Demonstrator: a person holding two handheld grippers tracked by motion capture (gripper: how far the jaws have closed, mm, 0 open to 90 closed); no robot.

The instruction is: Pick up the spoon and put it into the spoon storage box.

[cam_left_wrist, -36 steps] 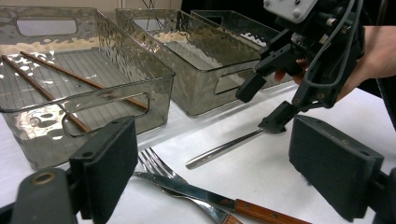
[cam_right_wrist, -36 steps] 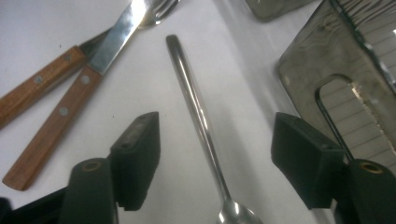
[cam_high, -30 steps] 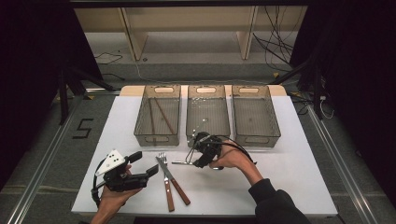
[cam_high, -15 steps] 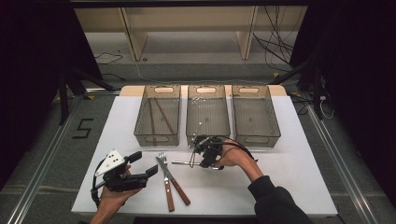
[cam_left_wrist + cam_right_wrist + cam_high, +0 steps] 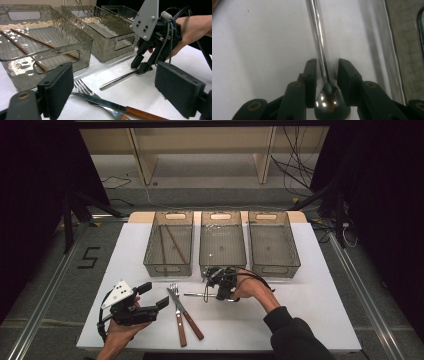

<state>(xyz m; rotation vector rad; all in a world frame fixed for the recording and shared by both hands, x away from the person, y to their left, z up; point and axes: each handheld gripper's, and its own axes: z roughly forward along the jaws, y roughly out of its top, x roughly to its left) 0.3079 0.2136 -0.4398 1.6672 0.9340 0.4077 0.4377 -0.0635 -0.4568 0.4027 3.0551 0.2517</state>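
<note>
White table [image 5: 320, 320], right gripper [image 5: 220, 292] jaws just closing around spoon [image 5: 320, 45], pads not yet pressing, left gripper [image 5: 150, 302] released at eight o'clock.

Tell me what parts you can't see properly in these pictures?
- Spoon: in the right gripper view the bottom edge and the jaws cut off its bowl; whether the right gripper pads already pinch it is unclear.
- Knife and fork: in the left gripper view their handles run off the bottom edge.
- Chopsticks: in the high view, thin and blurred through the left bin wall.
</note>
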